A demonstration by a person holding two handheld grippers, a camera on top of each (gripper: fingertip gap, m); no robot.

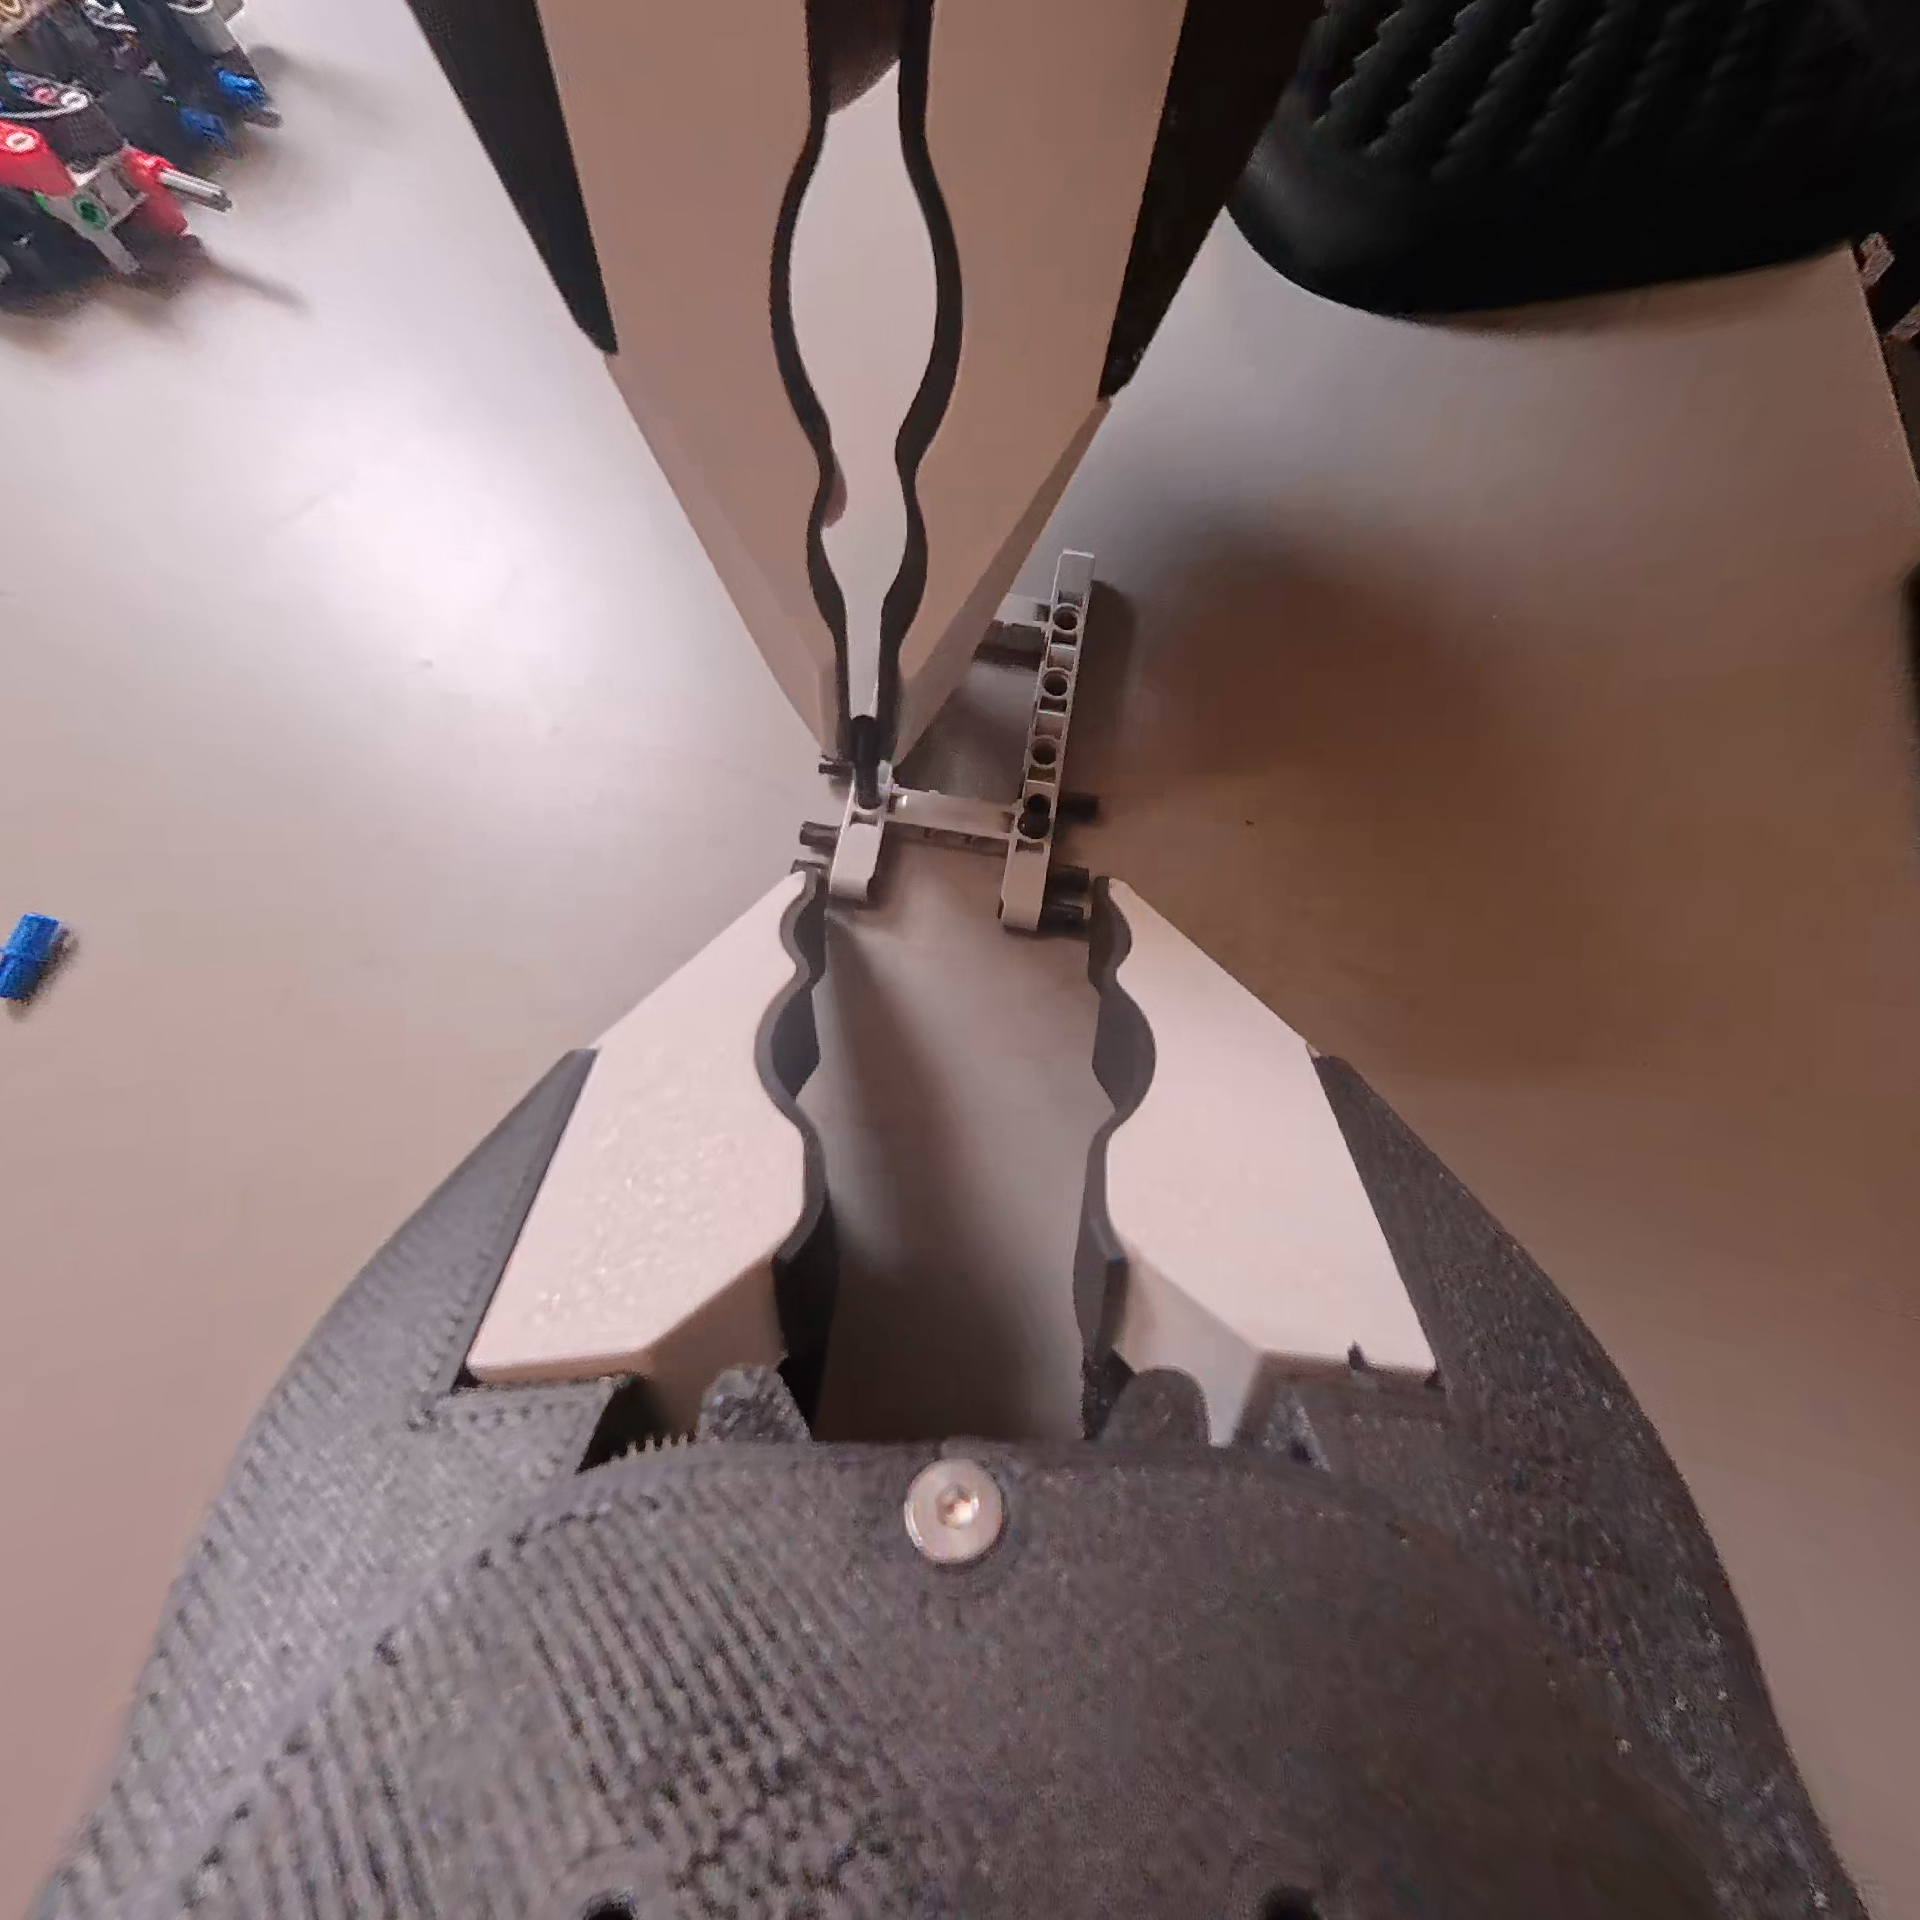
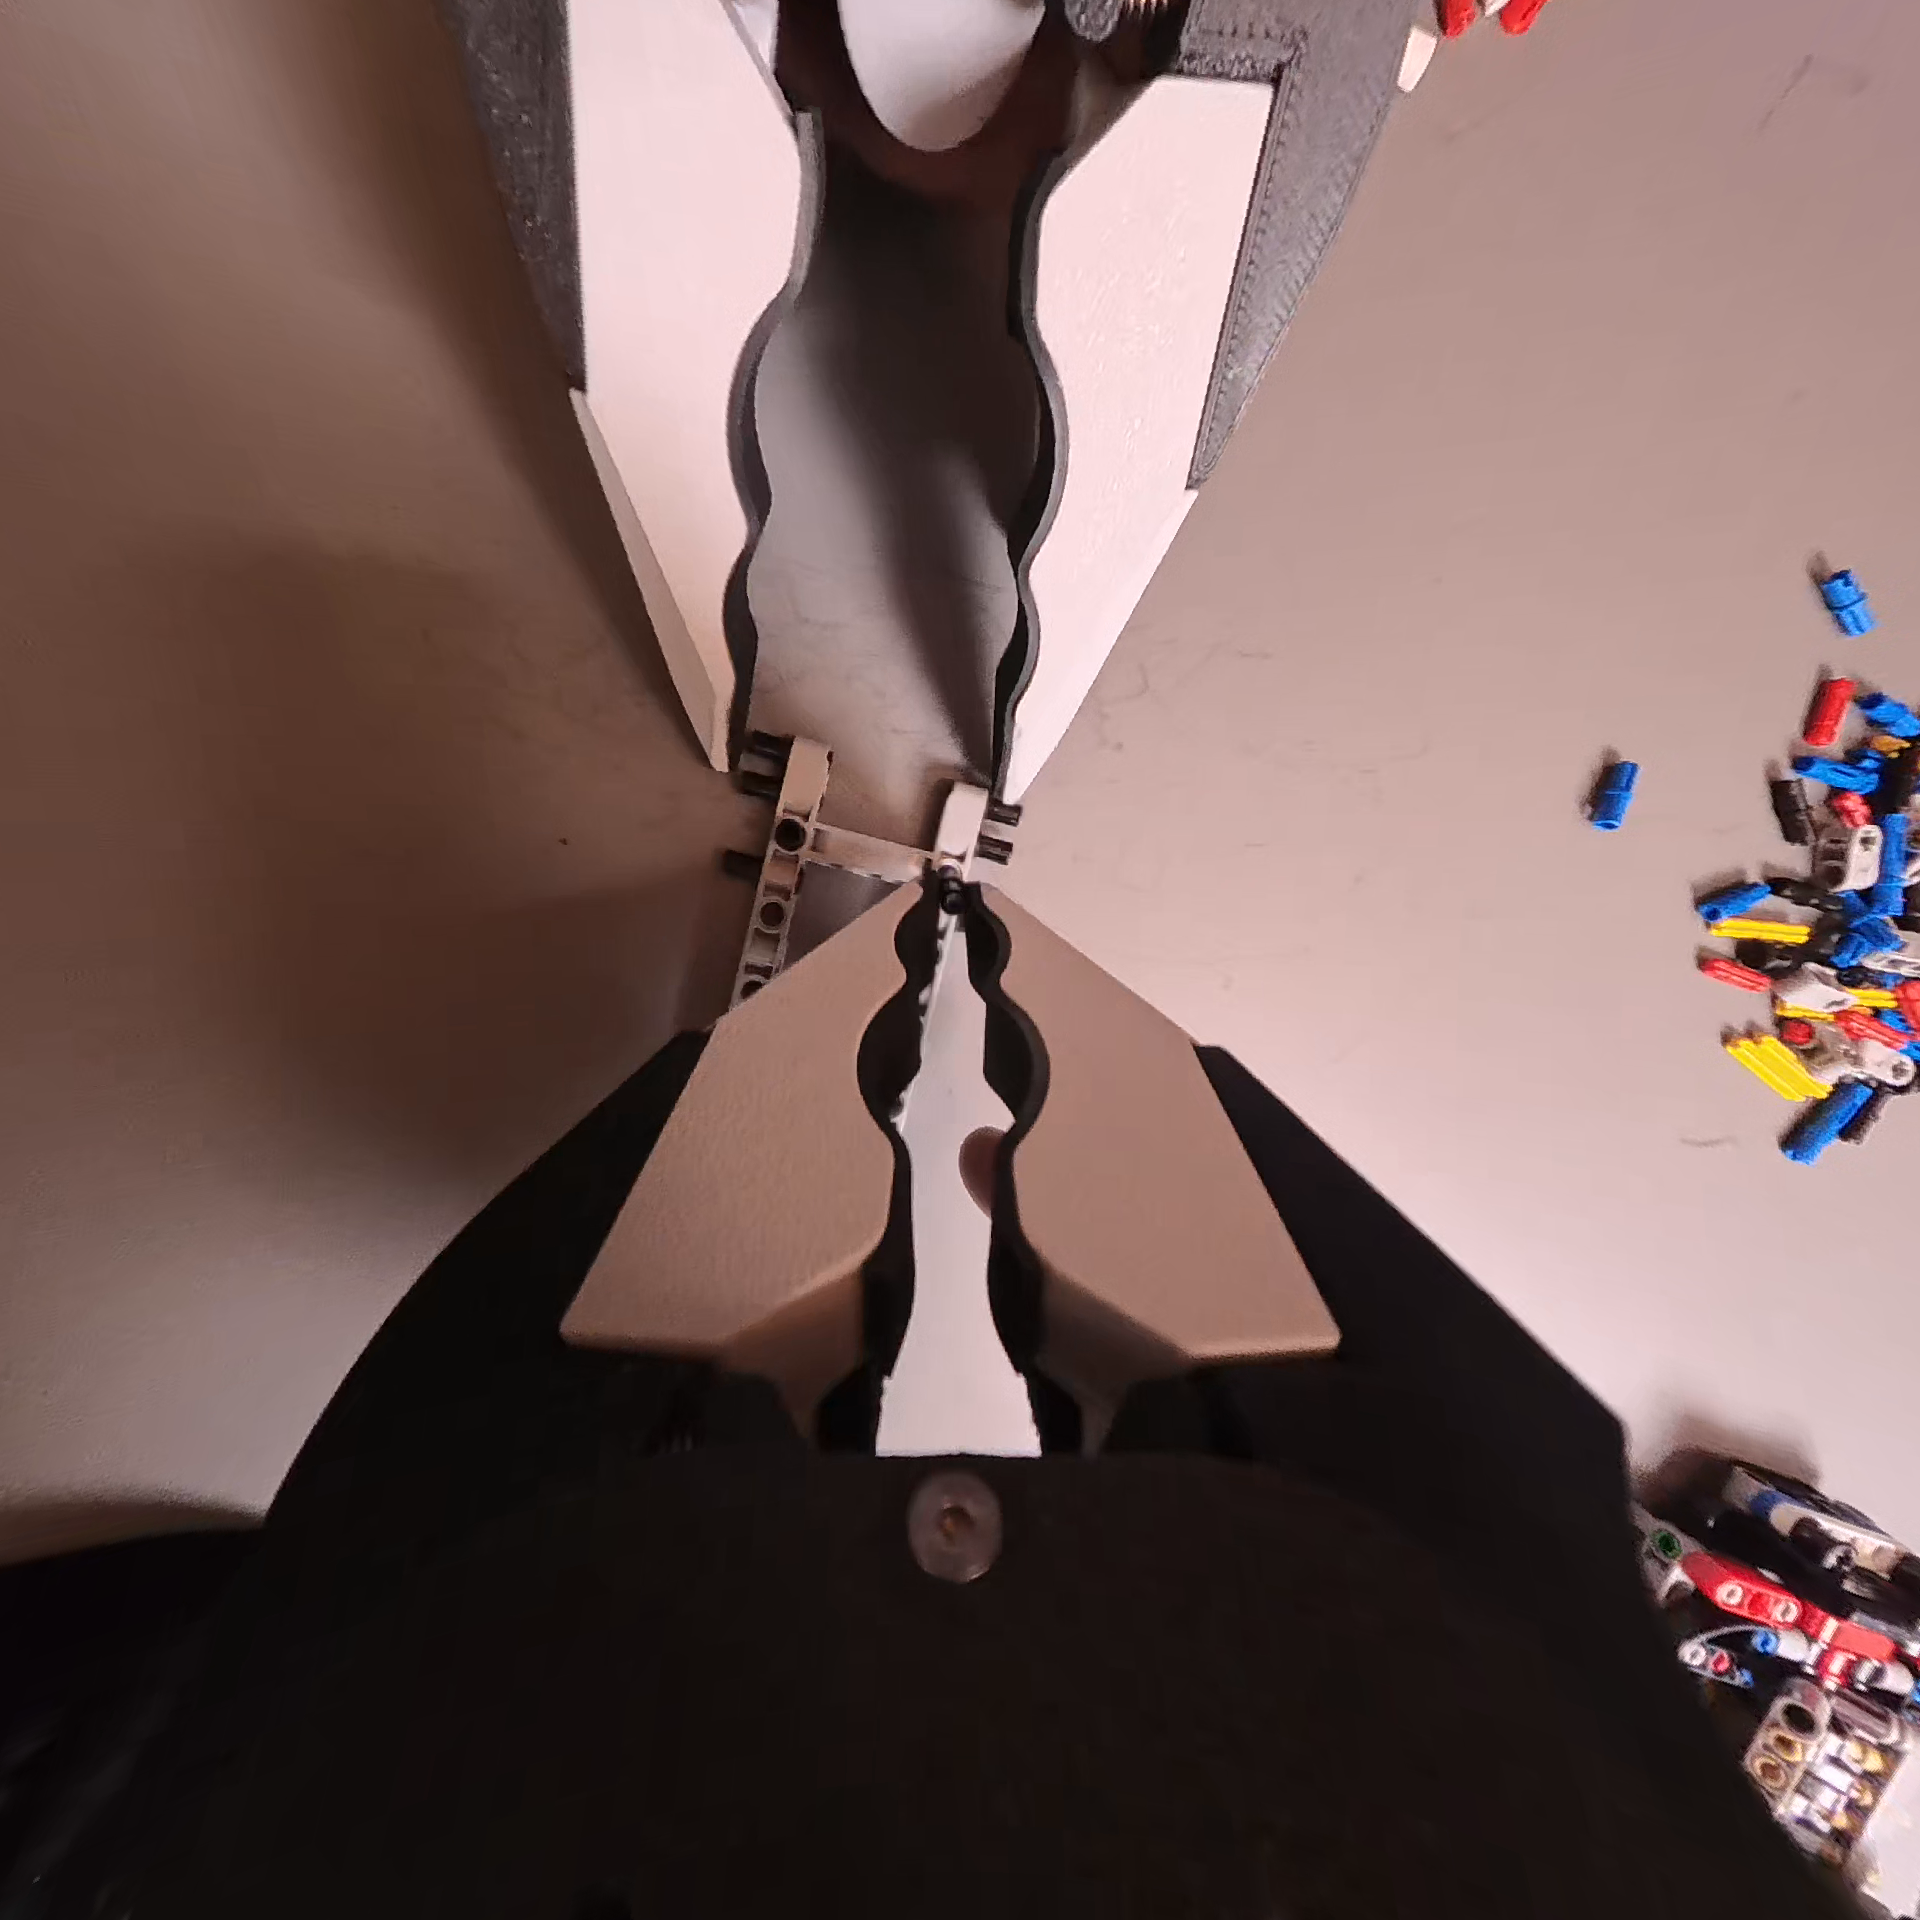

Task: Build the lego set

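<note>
A light grey lego frame (image 1: 1044, 727) of two holed beams joined by a crossbar lies low over the tan table, with black pins sticking out of its sides. My left gripper (image 1: 954, 888) is closed on the frame's near end, one finger against each side's pins. My right gripper (image 1: 864, 740) comes from the far side, shut on a small black pin (image 1: 862, 740) and holding it at the top of the frame's left beam. In the right wrist view, my right gripper (image 2: 945, 896) holds the pin (image 2: 951, 885) at the frame (image 2: 777, 883), and my left gripper (image 2: 868, 774) is opposite.
A pile of loose blue, red, yellow and black pieces (image 2: 1839, 935) lies to the right in the right wrist view. A partly built red, black and white model (image 2: 1818, 1642) sits at the lower right, and shows far left (image 1: 83, 156). A lone blue pin (image 1: 31, 951) lies left. The grippers are tip to tip, or close to it.
</note>
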